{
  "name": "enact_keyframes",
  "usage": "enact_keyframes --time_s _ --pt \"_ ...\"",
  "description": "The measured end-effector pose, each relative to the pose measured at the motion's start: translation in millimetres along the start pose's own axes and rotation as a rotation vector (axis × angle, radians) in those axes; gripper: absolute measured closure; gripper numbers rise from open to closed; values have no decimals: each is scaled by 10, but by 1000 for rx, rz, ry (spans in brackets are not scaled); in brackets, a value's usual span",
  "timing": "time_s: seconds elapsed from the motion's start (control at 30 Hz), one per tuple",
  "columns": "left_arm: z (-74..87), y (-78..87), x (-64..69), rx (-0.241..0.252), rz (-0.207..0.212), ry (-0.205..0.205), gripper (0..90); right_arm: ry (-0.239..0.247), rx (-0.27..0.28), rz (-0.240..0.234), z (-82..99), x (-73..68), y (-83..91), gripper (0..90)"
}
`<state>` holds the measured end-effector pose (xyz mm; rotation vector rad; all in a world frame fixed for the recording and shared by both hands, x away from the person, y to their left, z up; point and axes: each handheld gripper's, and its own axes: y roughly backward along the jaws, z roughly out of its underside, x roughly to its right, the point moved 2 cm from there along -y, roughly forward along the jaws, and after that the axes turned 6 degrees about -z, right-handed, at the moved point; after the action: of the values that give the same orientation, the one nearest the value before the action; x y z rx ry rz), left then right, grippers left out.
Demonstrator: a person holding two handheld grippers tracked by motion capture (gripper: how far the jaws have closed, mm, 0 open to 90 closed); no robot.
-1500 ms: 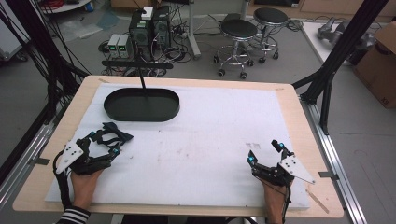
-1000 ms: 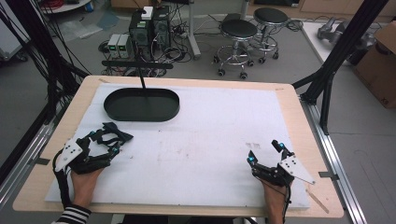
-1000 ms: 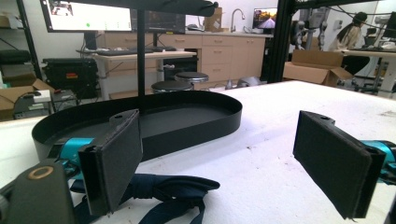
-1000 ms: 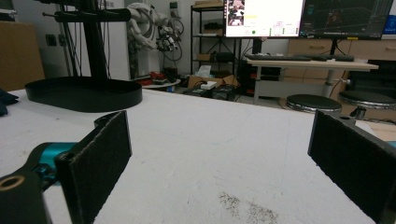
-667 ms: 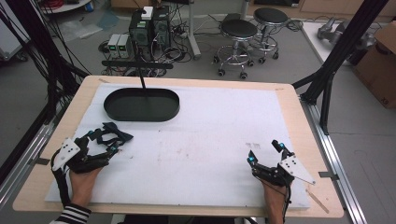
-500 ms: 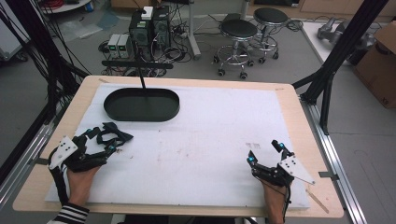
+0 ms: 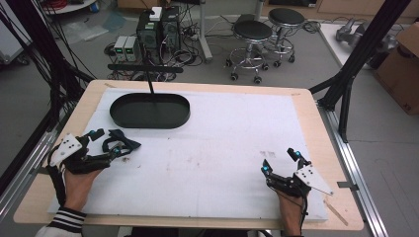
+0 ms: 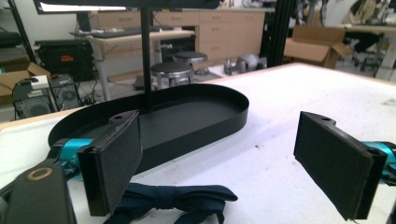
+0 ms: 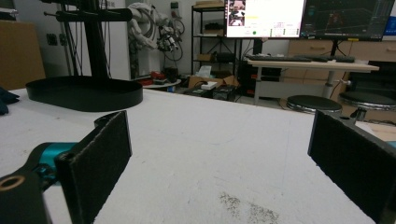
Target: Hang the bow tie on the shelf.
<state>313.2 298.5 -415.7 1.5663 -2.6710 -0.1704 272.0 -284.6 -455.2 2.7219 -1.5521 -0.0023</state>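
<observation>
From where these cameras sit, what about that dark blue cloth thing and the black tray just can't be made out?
- dark blue bow: in the left gripper view its lower part is cut off by the bottom edge and its left end sits behind the left gripper's pad.
- Same bow in the high view: too small to tell its shape.
- black tray: its inside floor is hidden by its own rim in the right gripper view.
</observation>
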Motion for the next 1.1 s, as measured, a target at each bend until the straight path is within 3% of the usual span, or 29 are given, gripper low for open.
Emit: enact_keyframes --time_s 0.23,0.4,0.6,0.9,1.1 --pt "-117 -73 -58 -72 6 -12 157 -4 1 1 1 1 5 51" --pt "-115 -116 -46 -125 25 -21 157 -3 2 1 1 -1 7 51" --pt "-48 -158 -71 -238 43 -20 159 -6 6 2 0 3 7 51" --pt "-156 -223 -84 -390 60 -63 162 -8 9 4 0 6 10 51" --pt "-126 -280 -81 -477 70 -76 163 -9 7 3 1 5 10 51"
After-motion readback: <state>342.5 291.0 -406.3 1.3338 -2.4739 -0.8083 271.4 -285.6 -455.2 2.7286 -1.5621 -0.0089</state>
